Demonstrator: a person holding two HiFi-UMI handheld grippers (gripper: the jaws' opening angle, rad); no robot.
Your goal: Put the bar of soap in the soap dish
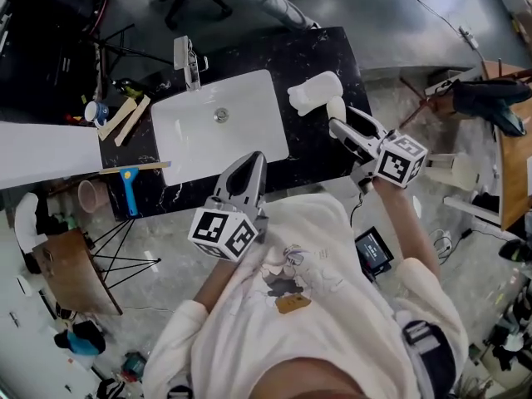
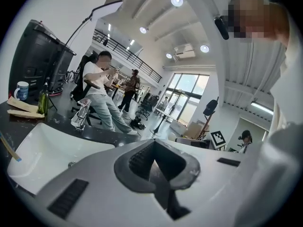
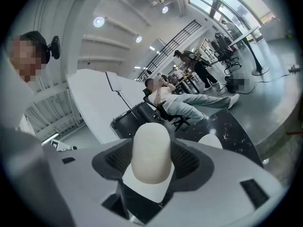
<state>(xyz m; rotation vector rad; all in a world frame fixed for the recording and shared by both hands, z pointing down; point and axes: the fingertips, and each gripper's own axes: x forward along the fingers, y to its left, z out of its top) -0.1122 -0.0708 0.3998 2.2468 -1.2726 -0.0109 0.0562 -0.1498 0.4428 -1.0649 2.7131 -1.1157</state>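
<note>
Cream shirt (image 1: 316, 256) fills the foreground as a person leans over a black marble counter (image 1: 320, 52), a claw in each hand. Nearest the body, the left claw (image 1: 253, 160) hangs over the front rim of the white sink (image 1: 249, 131), its jaws pressed together with nothing between them. Out to the right, the right claw (image 1: 342, 121) stands fairly wide and is clamped on the bar of soap (image 3: 151, 150), a pale, round-ended block that sticks out past the pads. Just beyond its tip sits the white soap dish (image 1: 314, 92), on the counter to the right of the sink. Whether soap and dish touch cannot be told from overhead. Farther back stand the faucet (image 1: 189, 61) and a mug (image 1: 96, 110) among clutter at the left end, with a seated person (image 3: 189, 100) across the room.

The likely trouble lies in the last stretch. With smooth, curved sides gripped only near one end, the soap could twist or slide out of the pads if the claw is tilted or jolted. A release made too high or off-centre could send it skidding across the marble or into the sink. The dish looks light, so a nudge from the jaws could push it along the counter.
</note>
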